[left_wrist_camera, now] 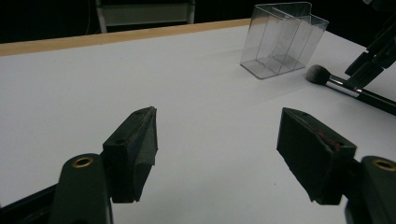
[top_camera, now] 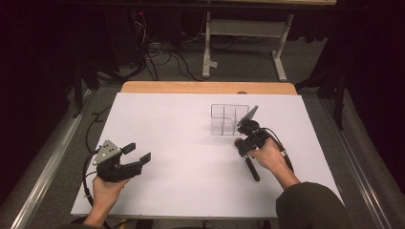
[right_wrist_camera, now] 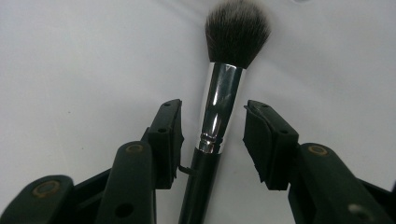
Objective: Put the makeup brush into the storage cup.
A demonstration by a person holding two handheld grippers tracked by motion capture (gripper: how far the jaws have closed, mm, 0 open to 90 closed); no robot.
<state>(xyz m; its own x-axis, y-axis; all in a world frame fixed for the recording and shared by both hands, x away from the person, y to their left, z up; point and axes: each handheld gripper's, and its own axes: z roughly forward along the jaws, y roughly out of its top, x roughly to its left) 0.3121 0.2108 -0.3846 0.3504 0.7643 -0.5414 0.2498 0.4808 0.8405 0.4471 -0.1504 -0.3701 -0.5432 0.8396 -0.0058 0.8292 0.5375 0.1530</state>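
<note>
Right gripper straddling the makeup brush, grip not yet made.

The makeup brush (right_wrist_camera: pixel 219 116) lies flat on the white table (top_camera: pixel 181 157), just in front of the clear organizer (top_camera: pixel 229 119), bristles toward it. The right gripper (right_wrist_camera: pixel 212 140) has a jaw on each side of the silver ferrule, with gaps on both sides. Closing squarely on the handle just behind the ferrule should keep the brush from rolling. Well left of the organizer, the left gripper (left_wrist_camera: pixel 217 149) rests with jaws wide apart and empty.
</note>
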